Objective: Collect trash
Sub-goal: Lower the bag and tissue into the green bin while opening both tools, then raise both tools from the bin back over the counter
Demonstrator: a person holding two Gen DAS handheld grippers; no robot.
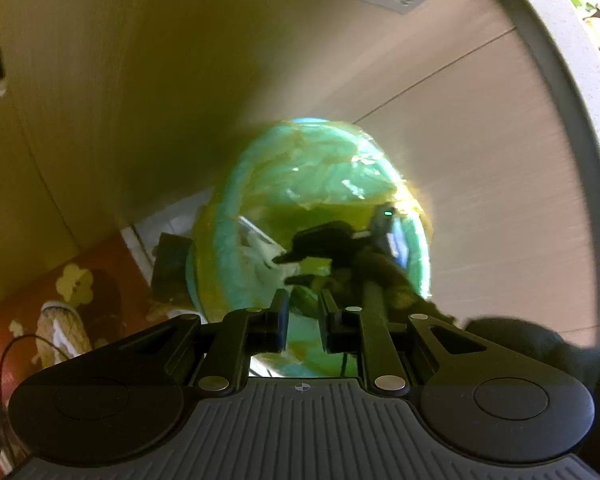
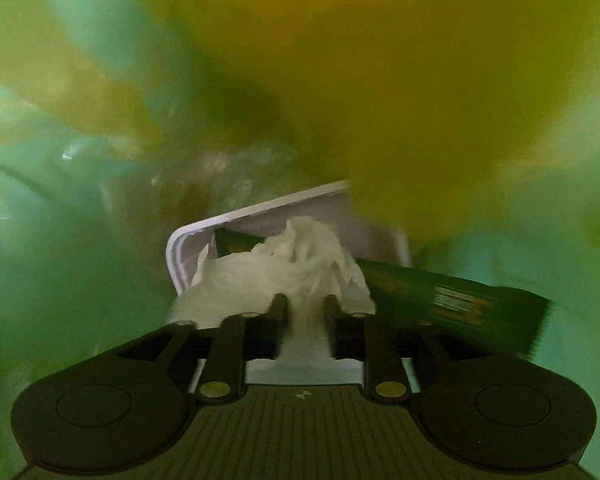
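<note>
A round green trash bin lined with a yellowish clear bag stands on the floor. My left gripper hovers just above its near rim, jaws a small gap apart and nothing between them. My right gripper reaches down inside the bin. In the right wrist view my right gripper is down among the trash, fingers slightly apart around crumpled white tissue; whether it pinches the tissue is unclear. A white tray and dark green wrappers lie in the bin.
A table's curved grey edge arcs along the right. A red rug with cream flowers and a shoe lie at left. A dark box sits beside the bin. A cabinet wall rises at left.
</note>
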